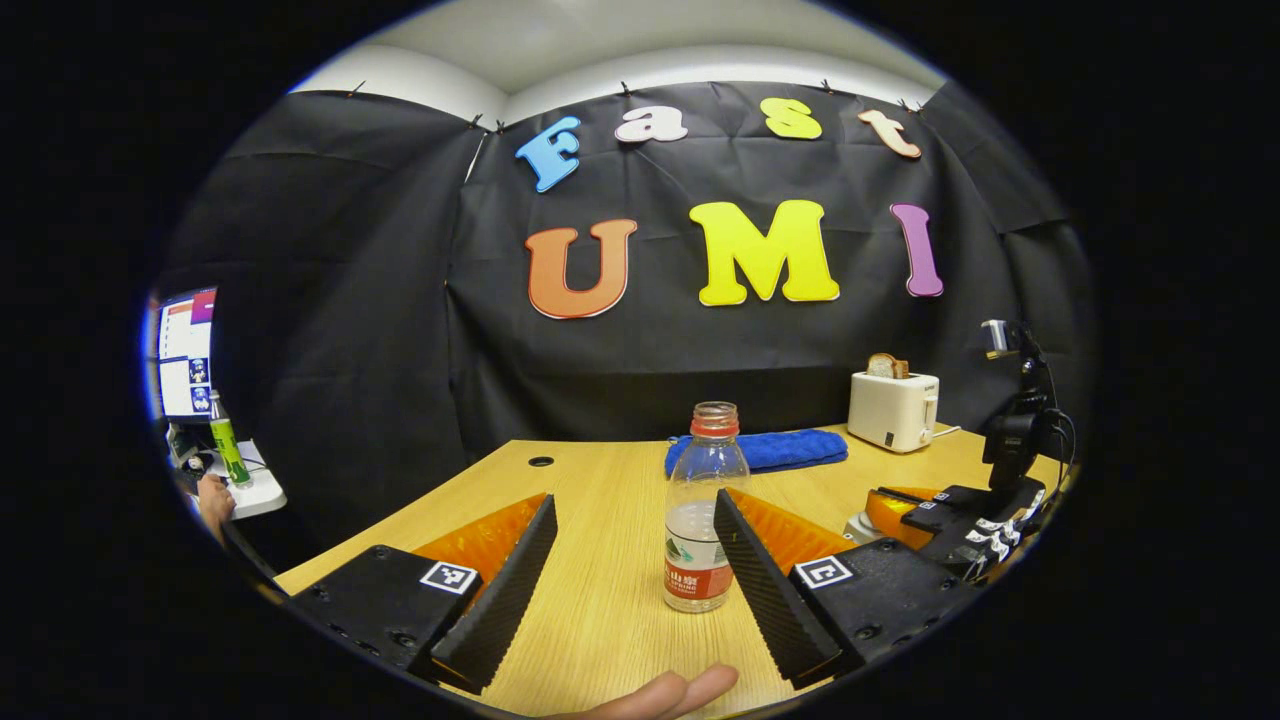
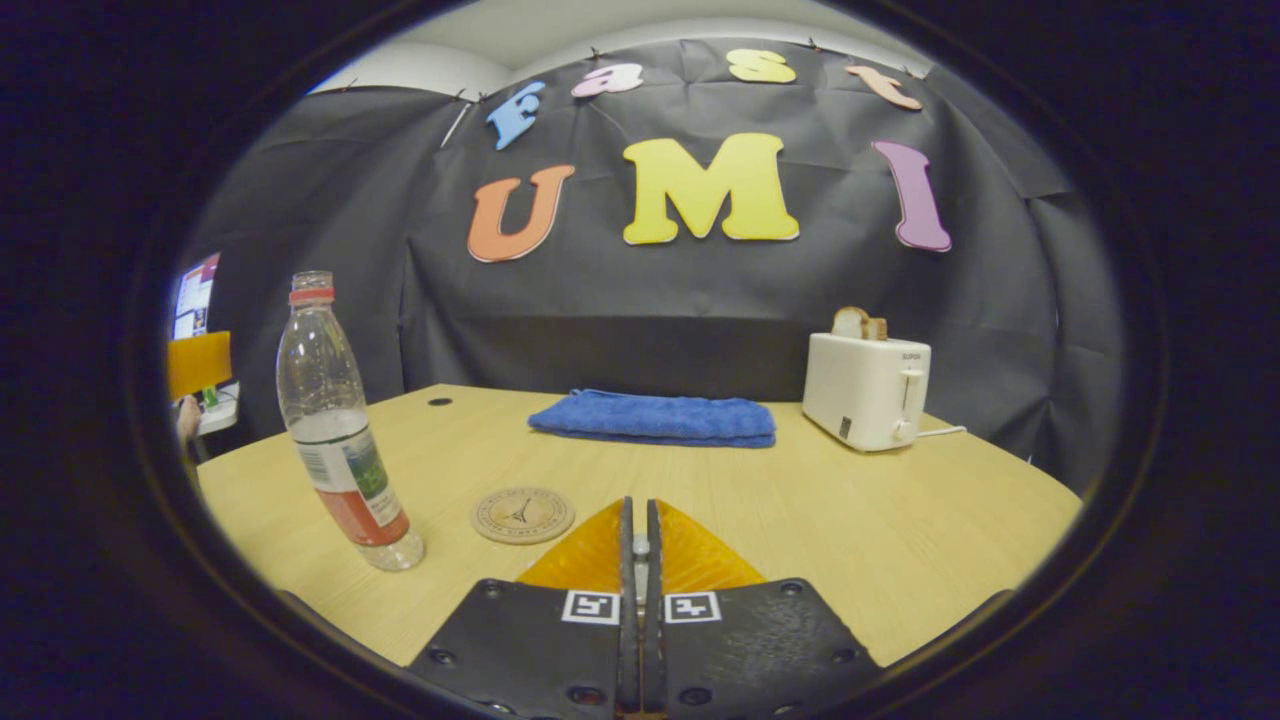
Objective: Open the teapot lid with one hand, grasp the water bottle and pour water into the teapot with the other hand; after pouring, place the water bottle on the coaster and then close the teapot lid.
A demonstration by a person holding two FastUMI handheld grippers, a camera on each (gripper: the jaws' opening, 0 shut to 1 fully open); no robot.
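A clear water bottle (image 1: 702,510), uncapped and partly filled, stands upright on the wooden table (image 1: 600,600). My left gripper (image 1: 634,498) is open around it, and the right-hand finger (image 1: 760,570) sits close against its side. In the right gripper view the same bottle (image 2: 340,440) stands at the left, with a round coaster (image 2: 522,514) just right of it. My right gripper (image 2: 637,508) is shut, with a small pale knob pinched between its fingers. In the left gripper view that right gripper (image 1: 940,525) hovers at the far right over a white rounded piece, the teapot lid (image 1: 856,526).
A folded blue towel (image 2: 655,417) and a white toaster (image 2: 868,390) with bread stand at the back of the table. A person's fingertip (image 1: 665,693) shows at the near edge. Left of the table are a monitor (image 1: 185,355) and a green bottle (image 1: 228,450).
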